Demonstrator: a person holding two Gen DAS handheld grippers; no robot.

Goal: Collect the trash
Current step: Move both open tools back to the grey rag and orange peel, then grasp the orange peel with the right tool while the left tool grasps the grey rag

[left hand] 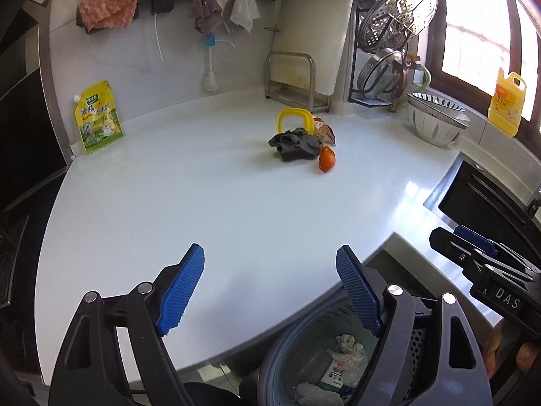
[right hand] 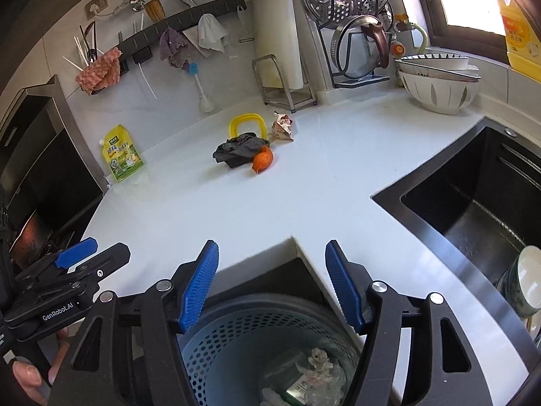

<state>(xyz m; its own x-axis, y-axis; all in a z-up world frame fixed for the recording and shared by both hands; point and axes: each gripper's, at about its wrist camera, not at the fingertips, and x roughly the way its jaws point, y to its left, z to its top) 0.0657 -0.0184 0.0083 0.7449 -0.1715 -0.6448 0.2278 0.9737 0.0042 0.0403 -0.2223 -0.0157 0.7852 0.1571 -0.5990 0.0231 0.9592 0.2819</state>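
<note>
On the white counter point(left hand: 203, 203) lie a dark grey rag point(left hand: 295, 143), an orange wrapper point(left hand: 326, 158), a crumpled brown snack bag point(left hand: 323, 130) and a yellow plastic ring point(left hand: 293, 119). They also show in the right wrist view: the rag point(right hand: 238, 150), the wrapper point(right hand: 262, 161), the bag point(right hand: 282, 127) and the ring point(right hand: 246, 125). A blue perforated bin point(right hand: 236, 345) with paper and packaging stands below the counter edge; it also shows in the left wrist view point(left hand: 304, 335). My left gripper point(left hand: 270, 291) and right gripper point(right hand: 272, 284) are both open and empty, over the bin and counter edge.
A yellow-green refill pouch point(left hand: 98, 121) leans on the back wall. Stacked bowls point(right hand: 439, 77), a lid rack point(right hand: 355, 34) and a yellow bottle point(left hand: 507, 103) stand at the right. A black sink point(right hand: 473, 203) holds a cup point(right hand: 522, 282). A stove point(right hand: 30, 203) is at the left.
</note>
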